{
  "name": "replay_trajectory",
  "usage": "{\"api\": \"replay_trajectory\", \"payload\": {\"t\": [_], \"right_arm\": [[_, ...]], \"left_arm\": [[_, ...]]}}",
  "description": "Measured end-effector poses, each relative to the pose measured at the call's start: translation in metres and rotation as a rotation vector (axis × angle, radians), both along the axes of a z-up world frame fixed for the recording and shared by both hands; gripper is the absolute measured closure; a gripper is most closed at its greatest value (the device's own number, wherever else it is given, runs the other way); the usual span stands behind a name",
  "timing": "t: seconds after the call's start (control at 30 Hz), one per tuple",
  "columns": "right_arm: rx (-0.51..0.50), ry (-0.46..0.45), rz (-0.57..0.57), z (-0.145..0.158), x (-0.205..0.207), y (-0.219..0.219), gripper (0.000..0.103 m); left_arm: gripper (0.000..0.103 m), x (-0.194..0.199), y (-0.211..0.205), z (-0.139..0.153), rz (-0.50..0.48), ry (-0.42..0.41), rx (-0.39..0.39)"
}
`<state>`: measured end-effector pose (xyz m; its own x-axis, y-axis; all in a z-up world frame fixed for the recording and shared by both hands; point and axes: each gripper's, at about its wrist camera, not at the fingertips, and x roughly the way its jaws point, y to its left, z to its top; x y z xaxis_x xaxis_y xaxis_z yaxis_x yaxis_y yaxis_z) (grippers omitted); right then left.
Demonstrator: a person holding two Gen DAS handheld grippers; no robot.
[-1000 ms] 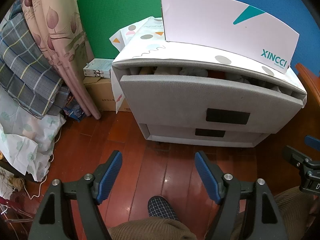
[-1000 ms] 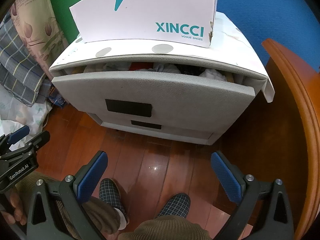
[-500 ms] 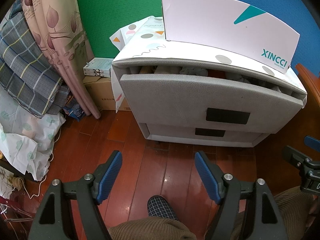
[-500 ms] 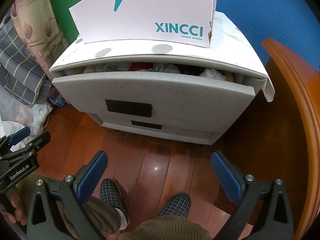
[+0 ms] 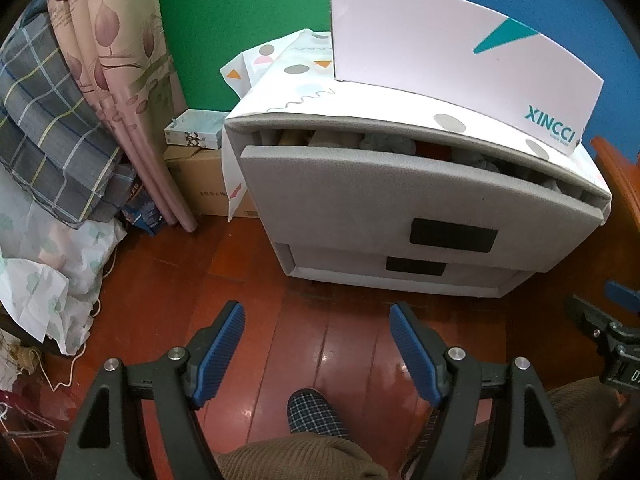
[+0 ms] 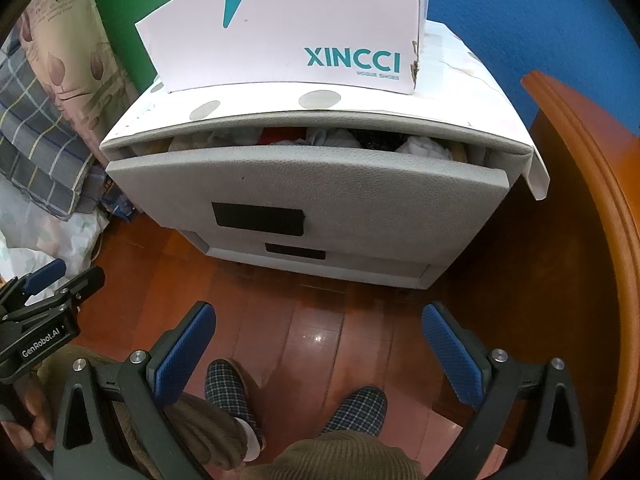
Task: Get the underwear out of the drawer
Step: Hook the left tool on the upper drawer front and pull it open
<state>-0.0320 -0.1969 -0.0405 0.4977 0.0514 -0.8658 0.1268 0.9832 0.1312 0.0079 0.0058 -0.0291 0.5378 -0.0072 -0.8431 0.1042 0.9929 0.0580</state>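
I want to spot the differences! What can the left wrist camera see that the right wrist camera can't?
Only the left wrist view shows the cardboard box on the floor with a small carton on top, beside the pink curtain. Only the right wrist view shows both checked slippers and the wooden furniture edge. Both show the grey drawer unit, its top drawer slightly open with clothes peeking out, the XINCCI shoebox, and open, empty jaws.
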Motion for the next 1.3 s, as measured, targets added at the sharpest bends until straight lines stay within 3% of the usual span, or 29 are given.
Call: {"api": "replay_trajectory", "payload": {"t": [0.2,0.57,0.87,1.03,1.3], "right_arm": [[0.01,0.0,-0.002,0.0,0.0,-0.001,0.001],[0.051,-0.015,-0.086,0.001,-0.005,-0.023,0.001],[0.07,-0.008,-0.088,-0.003,-0.003,-0.026,0.001],[0.088,-0.007,-0.093,-0.005,-0.003,-0.03,0.001],[0.099,-0.005,-0.096,-0.005,-0.002,-0.03,0.001]], "left_arm": [[0.026,0.01,0.013,0.009,0.039,0.005,-0.087],[0.026,0.071,0.037,0.016,0.145,0.077,-0.347],[0.024,0.114,0.043,0.003,0.23,0.135,-0.546],[0.024,0.135,0.048,-0.011,0.292,0.185,-0.602],[0.02,0.151,0.051,-0.037,0.345,0.237,-0.618]]}}
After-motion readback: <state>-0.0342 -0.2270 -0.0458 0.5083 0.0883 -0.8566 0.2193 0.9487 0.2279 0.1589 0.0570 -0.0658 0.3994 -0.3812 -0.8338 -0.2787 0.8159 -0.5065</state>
